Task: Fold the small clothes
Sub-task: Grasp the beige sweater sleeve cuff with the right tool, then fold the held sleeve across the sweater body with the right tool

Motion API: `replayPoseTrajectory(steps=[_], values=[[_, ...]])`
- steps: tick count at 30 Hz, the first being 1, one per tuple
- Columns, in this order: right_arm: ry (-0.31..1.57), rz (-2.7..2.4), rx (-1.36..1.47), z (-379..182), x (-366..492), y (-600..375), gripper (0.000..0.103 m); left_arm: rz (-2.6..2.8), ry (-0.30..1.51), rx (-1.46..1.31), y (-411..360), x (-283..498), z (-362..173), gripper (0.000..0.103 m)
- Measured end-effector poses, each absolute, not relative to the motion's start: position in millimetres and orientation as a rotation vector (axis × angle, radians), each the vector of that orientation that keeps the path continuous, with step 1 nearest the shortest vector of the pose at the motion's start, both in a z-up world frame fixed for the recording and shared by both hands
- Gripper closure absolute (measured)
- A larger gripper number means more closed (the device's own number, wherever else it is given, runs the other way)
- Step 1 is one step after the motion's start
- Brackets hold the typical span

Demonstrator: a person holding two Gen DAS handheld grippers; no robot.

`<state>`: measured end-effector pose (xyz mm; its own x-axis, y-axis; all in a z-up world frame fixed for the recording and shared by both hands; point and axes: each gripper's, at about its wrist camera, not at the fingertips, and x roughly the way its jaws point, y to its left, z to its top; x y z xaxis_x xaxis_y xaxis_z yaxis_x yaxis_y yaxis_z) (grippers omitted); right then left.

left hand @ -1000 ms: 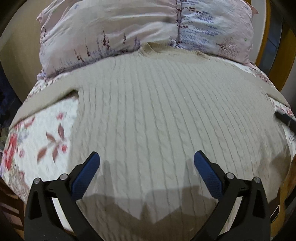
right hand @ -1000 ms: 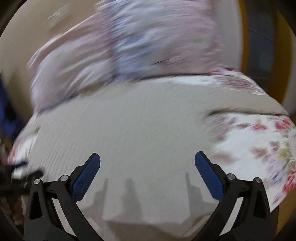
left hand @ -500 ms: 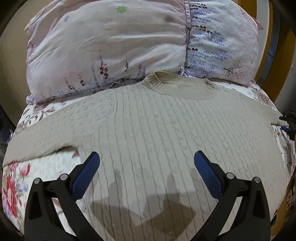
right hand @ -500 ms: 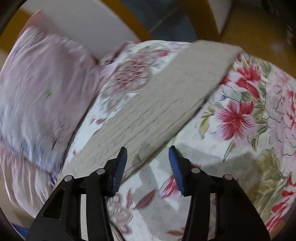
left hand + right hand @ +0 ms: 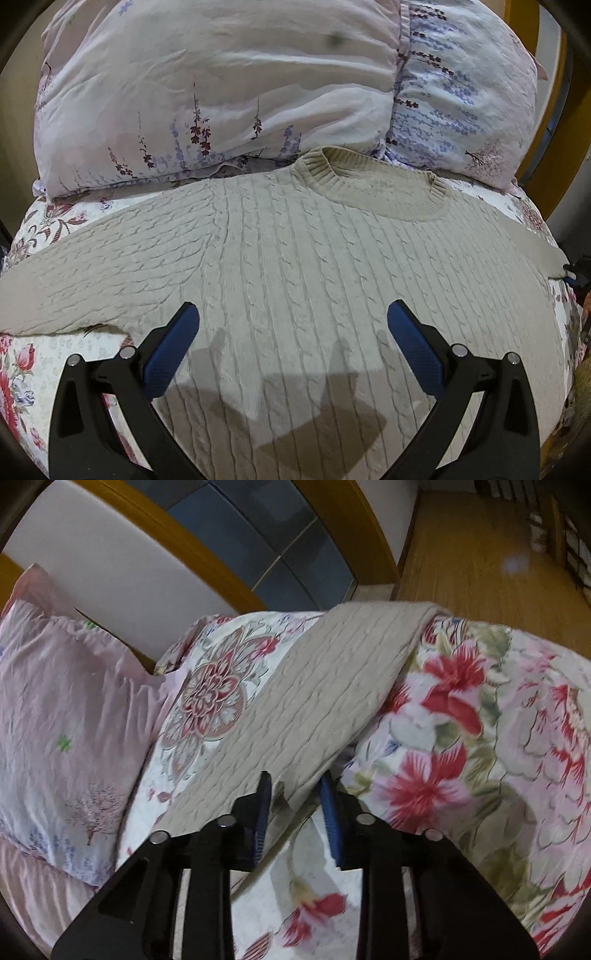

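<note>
A cream cable-knit sweater point(image 5: 295, 266) lies flat on the bed, collar toward the pillows, both sleeves spread out sideways. My left gripper point(image 5: 293, 325) is open and empty, hovering over the sweater's chest. In the right wrist view the sweater's right sleeve point(image 5: 332, 701) runs across the floral bedspread to the bed's edge. My right gripper point(image 5: 295, 786) has its jaws narrowed around the sleeve's near edge, with a gap still between the pads. The right gripper also shows at the far right of the left wrist view point(image 5: 576, 273).
Two pale floral pillows point(image 5: 221, 92) lie behind the collar against a wooden headboard point(image 5: 207, 557). The floral bedspread point(image 5: 480, 738) covers the bed. A wooden floor point(image 5: 480, 554) lies beyond the bed's right edge.
My left gripper moved forward toward the collar and pillows. My right gripper swung to the right sleeve and narrowed its jaws around the sleeve's edge.
</note>
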<state>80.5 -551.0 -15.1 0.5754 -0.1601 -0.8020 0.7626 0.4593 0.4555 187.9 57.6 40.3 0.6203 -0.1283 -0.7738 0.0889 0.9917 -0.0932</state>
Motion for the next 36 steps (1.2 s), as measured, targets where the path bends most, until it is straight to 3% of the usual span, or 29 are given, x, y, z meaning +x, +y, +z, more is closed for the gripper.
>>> replayPoseTrajectory(steps=[3,6,12,20,29,32,35,36], values=[[0.773,-0.645,0.869,-15.2,84.4,-547.9,0.09,-0.141,0.887,-0.077,61.0,193.3,39.4,0.002],[0.763,-0.634,0.81,-10.0,88.6,-543.0,0.094,-0.147,0.862,-0.093,63.3,195.8,40.8,0.002],[0.686,-0.523,0.603,31.8,106.1,-505.5,0.095,-0.157,0.853,-0.152,70.3,200.8,40.6,0.002],[0.655,-0.064,0.45,93.1,133.0,-360.0,0.095,-0.242,0.851,-0.305,80.4,200.6,36.7,0.002],[1.009,0.243,0.345,8.9,155.4,-220.1,0.095,-0.316,0.754,-0.299,70.5,187.2,46.7,0.002],[1.026,0.24,0.447,6.8,154.7,-233.0,0.09,-0.341,0.756,-0.331,73.1,187.4,46.7,0.002],[0.995,0.207,0.586,15.8,149.0,-255.5,0.059,-0.355,0.776,-0.362,76.4,190.1,44.8,0.002],[0.981,0.187,0.618,17.2,149.4,-262.9,0.055,-0.359,0.785,-0.376,77.4,191.6,43.8,0.002]])
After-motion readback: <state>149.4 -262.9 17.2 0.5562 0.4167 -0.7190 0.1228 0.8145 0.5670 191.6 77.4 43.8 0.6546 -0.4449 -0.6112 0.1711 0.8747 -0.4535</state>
